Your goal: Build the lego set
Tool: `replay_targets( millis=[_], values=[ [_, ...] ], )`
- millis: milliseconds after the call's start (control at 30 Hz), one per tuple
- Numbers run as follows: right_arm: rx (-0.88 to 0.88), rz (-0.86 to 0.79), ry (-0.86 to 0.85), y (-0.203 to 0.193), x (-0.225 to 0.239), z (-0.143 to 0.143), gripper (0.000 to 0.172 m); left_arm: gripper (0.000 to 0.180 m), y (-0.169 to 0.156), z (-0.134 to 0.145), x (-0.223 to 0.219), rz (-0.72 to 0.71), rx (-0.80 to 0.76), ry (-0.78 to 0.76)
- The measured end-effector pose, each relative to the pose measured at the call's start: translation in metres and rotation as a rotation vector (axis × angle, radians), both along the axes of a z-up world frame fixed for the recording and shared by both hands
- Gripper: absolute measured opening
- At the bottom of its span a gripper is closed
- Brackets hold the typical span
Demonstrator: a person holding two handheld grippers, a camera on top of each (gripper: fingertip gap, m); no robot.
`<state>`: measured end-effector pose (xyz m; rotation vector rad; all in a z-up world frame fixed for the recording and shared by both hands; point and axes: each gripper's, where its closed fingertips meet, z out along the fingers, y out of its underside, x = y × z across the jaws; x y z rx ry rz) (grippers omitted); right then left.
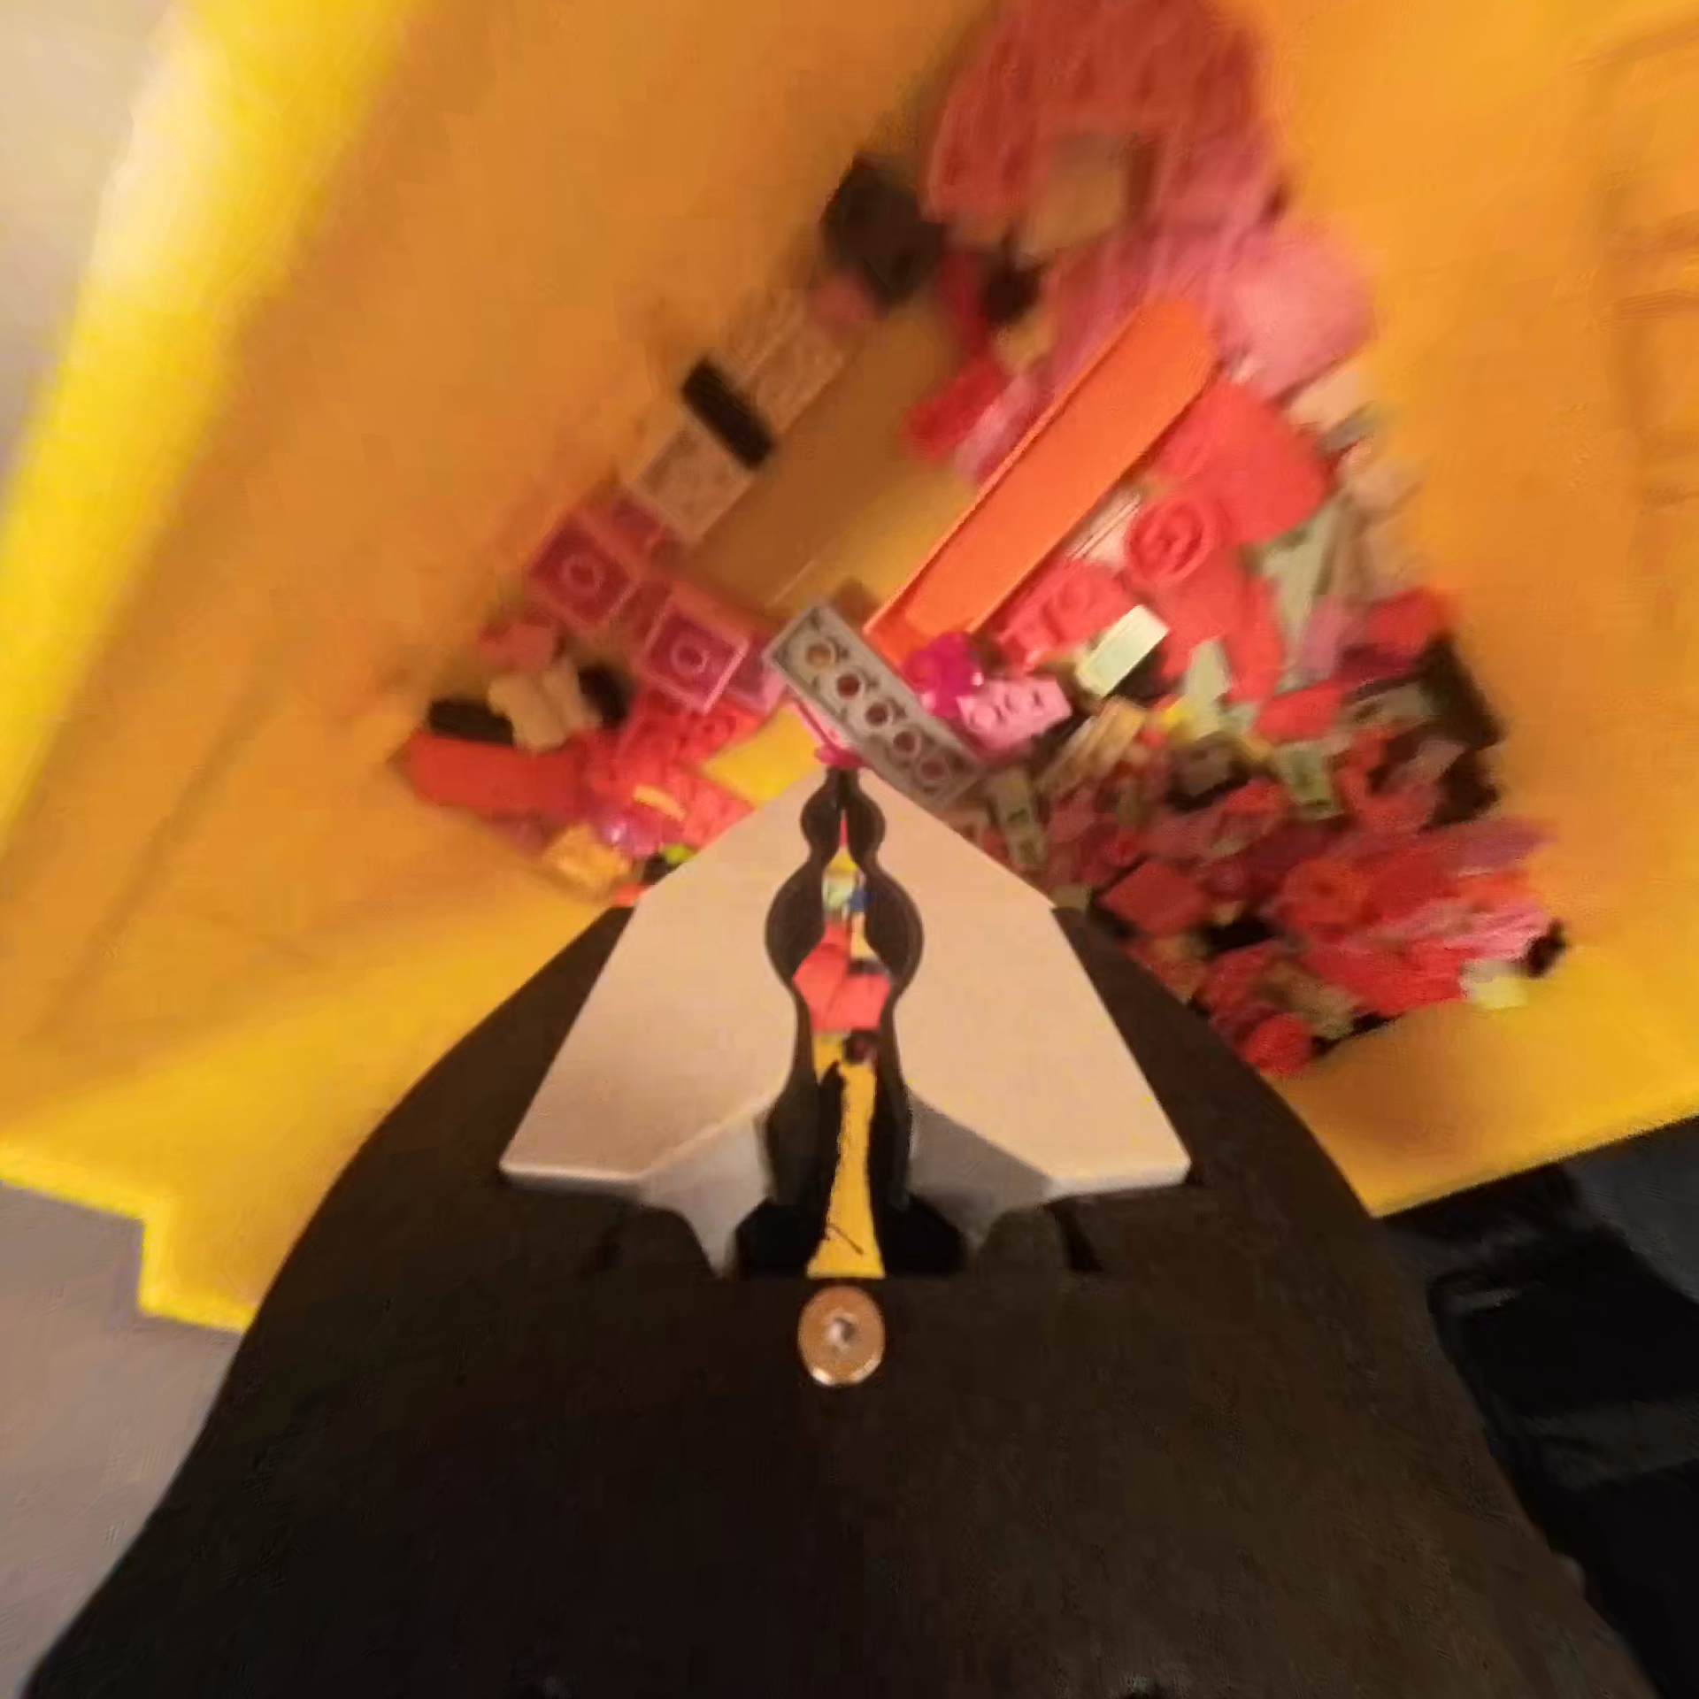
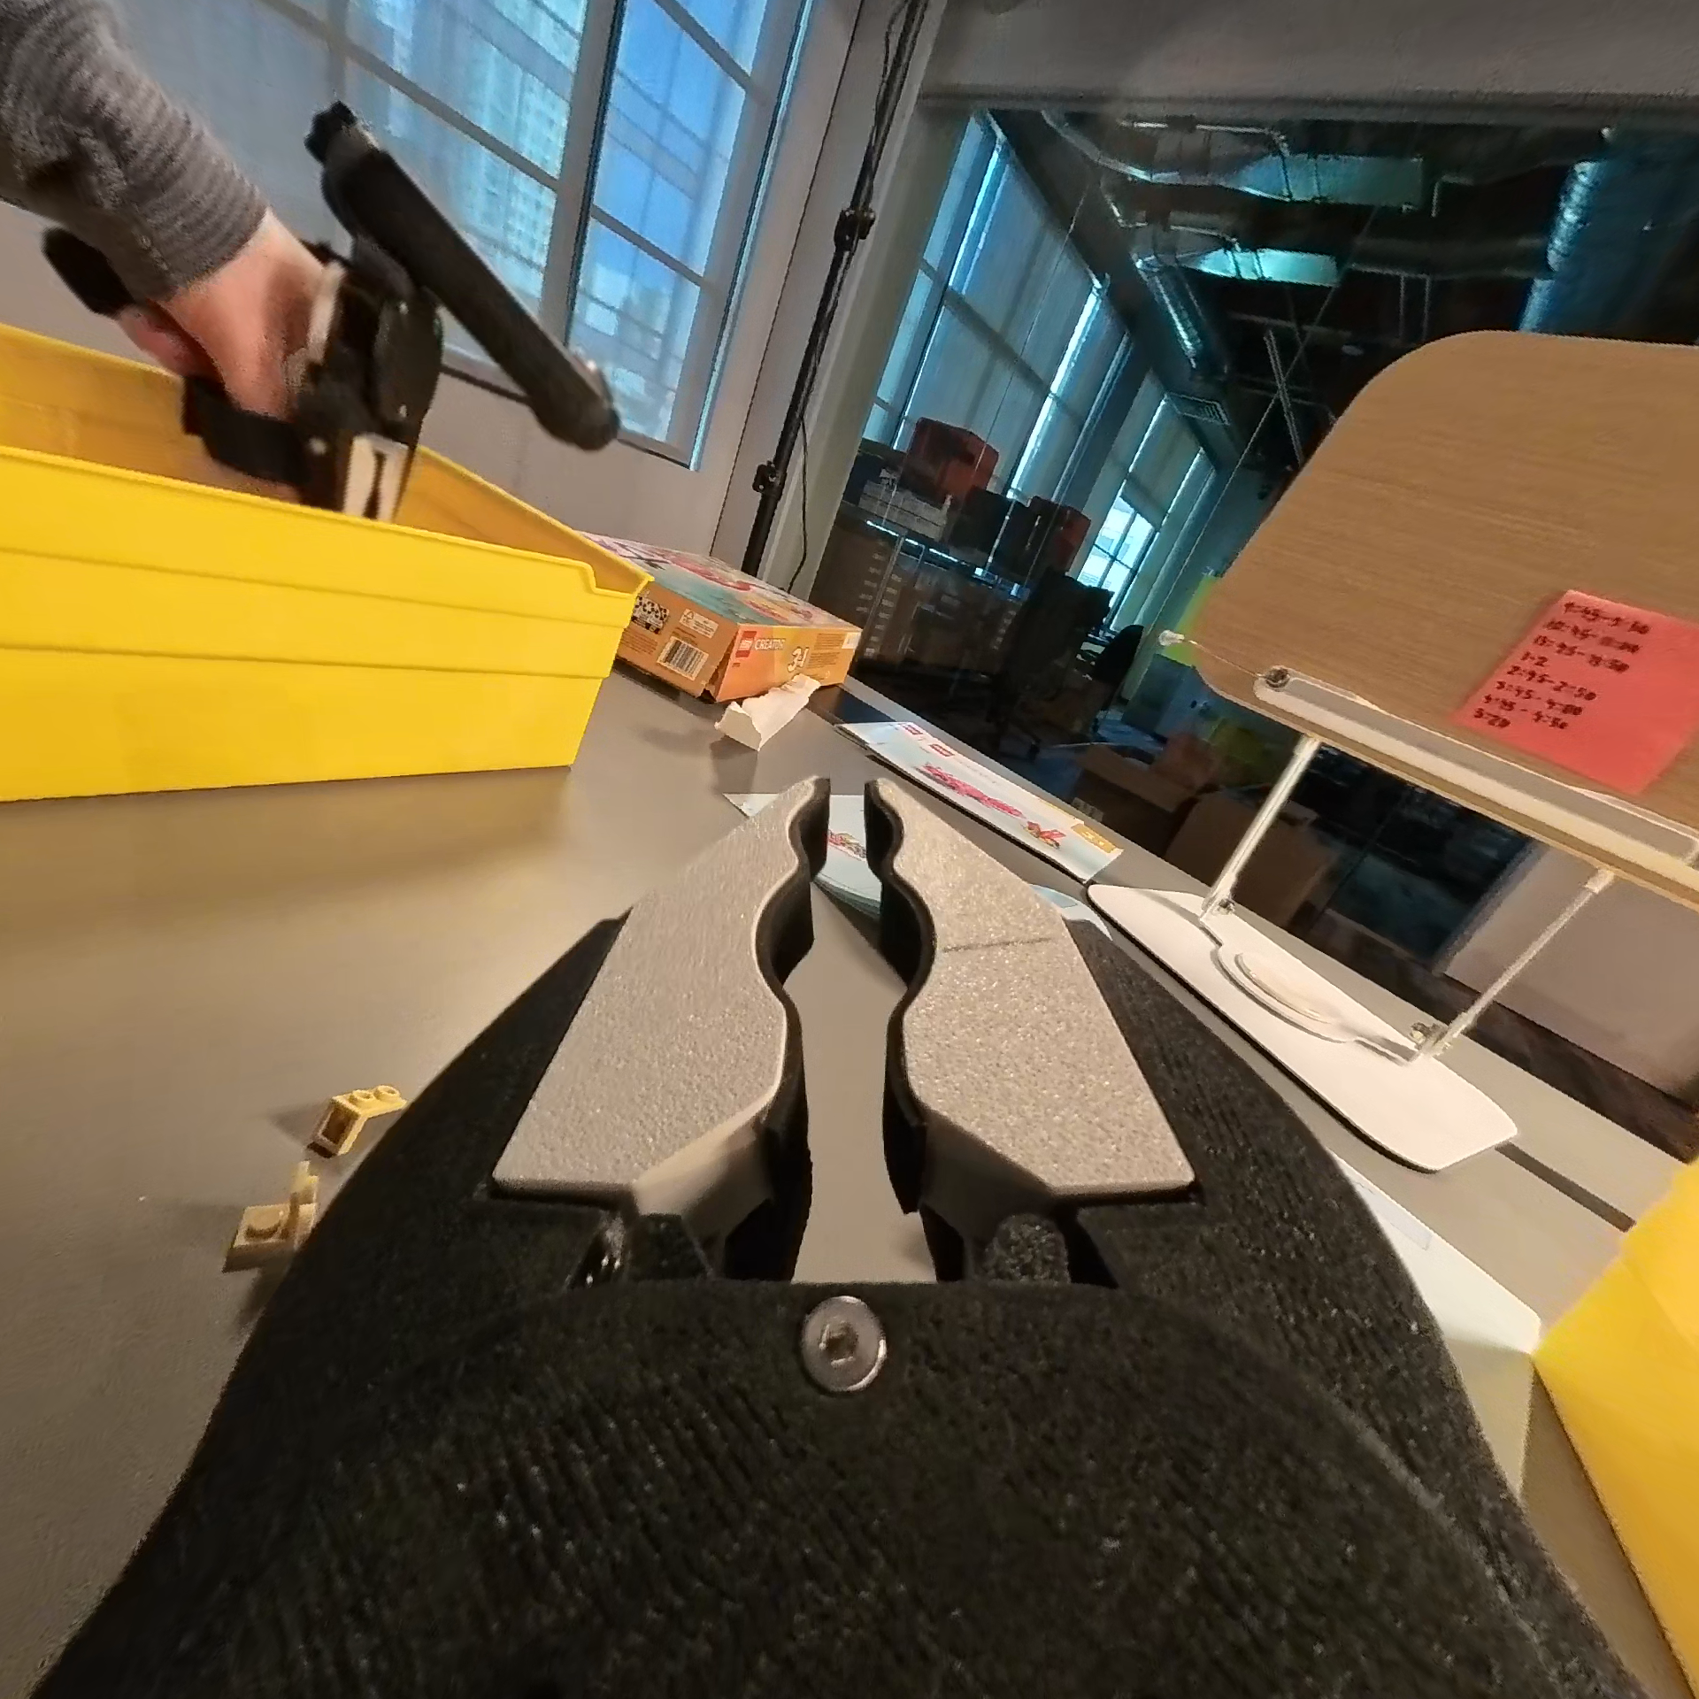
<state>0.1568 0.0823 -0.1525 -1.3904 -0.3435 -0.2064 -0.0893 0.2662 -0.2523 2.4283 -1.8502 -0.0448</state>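
Grey plate (image 1: 873,712), apparently slanting lower-right, touches left gripper (image 1: 838,780) tips.

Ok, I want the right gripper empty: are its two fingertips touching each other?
Apart. The right wrist view shows a gap between the fingertips, the booklet visible through it.

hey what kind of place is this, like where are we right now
Probably an office or lab workspace used for sorting toy bricks. A grey table holds a yellow bin, a toy brick box and instruction booklets, with big windows and exposed ceiling ducts behind.
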Motion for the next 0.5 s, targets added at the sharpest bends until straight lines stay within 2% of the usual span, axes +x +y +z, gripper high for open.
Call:
replay_targets(
  millis=[67, 133, 200, 267, 367, 500],
  values=[
    [0.0, 0.001, -0.009, 0.0, -0.001, 0.0, 0.005, 0.0, 0.004, 0.005, 0.014, 0.001, 0.017, -0.082],
    [0.0, 0.002, -0.011, 0.0, -0.001, 0.0, 0.005, 0.0, 0.019, 0.014, 0.014, 0.025, 0.099, -0.096],
    [0.0, 0.004, -0.01, -0.001, -0.001, 0.0, 0.005, 0.001, 0.039, 0.023, 0.001, 0.024, 0.219, -0.029],
    [0.0, 0.004, -0.012, -0.001, -0.001, 0.0, 0.005, 0.011, 0.054, 0.029, -0.018, 0.0, 0.312, 0.082],
    [0.0, 0.005, -0.014, -0.001, -0.001, 0.0, 0.005, 0.008, 0.07, 0.035, -0.031, -0.088, 0.415, 0.191],
    [-0.001, 0.002, -0.011, -0.001, 0.0, 0.0, 0.005, 0.002, 0.069, 0.024, -0.027, -0.127, 0.374, 0.207]
  ],
)
